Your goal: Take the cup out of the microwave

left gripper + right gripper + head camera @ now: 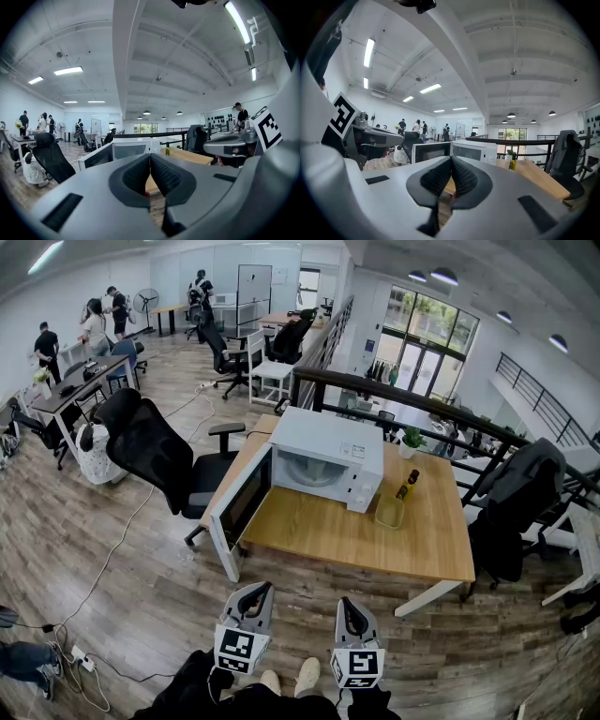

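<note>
Head view first: both hand-held grippers are held low and well back from the light wooden table point(412, 554), so nothing is touched yet. The left gripper point(255, 590) is seen in its own view with the pads pressed together and nothing between them. Same story for the right gripper point(349, 606): clamped tight, empty.

The boxy white microwave point(328, 448) is set on the table's far-left part, with its dark-windowed door point(242, 501) swung wide to the left and the cavity faced toward the grippers. No cup can be made out inside; only a pale floor is seen.

A clear, upright glass cup point(390, 513) is found on the table instead, just beside the microwave's right front corner and near a small bottle with a yellow label point(408, 485). So the cup is judged to be out already.

It lies ahead and a bit to the right, so the right gripper is reckoned nearer, while the swung door is parked on the left gripper's side.
</note>
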`<state>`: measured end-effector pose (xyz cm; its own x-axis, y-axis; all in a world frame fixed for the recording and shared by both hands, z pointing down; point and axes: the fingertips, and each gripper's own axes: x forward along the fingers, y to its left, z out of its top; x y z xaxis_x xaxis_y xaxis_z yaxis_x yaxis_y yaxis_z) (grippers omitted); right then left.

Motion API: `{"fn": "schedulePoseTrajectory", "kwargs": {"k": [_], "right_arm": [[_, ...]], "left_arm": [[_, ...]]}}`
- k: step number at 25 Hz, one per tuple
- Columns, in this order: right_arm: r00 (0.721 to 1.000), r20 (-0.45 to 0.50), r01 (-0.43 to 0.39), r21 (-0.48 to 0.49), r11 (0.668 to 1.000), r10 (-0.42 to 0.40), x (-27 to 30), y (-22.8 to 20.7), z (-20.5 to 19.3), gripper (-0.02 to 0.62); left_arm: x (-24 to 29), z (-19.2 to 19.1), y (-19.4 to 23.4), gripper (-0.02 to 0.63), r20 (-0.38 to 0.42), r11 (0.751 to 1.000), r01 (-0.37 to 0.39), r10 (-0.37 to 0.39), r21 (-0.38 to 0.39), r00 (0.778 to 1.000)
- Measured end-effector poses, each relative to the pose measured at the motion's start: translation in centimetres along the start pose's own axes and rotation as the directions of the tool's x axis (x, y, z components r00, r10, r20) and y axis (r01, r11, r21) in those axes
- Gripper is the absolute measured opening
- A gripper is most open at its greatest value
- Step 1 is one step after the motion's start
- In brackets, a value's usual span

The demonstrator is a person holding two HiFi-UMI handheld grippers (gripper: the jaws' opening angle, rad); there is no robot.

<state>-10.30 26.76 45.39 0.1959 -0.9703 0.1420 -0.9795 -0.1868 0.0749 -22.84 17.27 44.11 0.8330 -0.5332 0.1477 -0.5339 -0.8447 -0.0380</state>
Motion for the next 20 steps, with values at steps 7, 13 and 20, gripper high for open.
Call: {"fn": "schedulePoseTrajectory", "kwargs": {"k": [7, 13, 20], "right_arm": [[1.000, 0.013, 0.003, 0.002, 1.000, -0.003, 0.9, 0.4, 0.6, 0.015], [1.000, 0.018, 0.006, -0.006, 1.000, -0.006, 1.8, 0.4, 0.8, 0.015], [1.000, 0.022, 0.004, -0.006, 1.000, -0.004, 3.9, -1.4, 0.7, 0.015]], "left_arm": [[0.3, 0.3, 1.1, 0.025, 0.004, 1.000, -0.002, 0.002, 0.003, 1.000], [1.1, 0.3, 1.7, 0.025, 0.012, 1.000, -0.007, 0.007, -0.002, 1.000], [3.4, 0.4, 2.1, 0.025, 0.018, 1.000, -0.019, 0.019, -0.001, 1.000]]}}
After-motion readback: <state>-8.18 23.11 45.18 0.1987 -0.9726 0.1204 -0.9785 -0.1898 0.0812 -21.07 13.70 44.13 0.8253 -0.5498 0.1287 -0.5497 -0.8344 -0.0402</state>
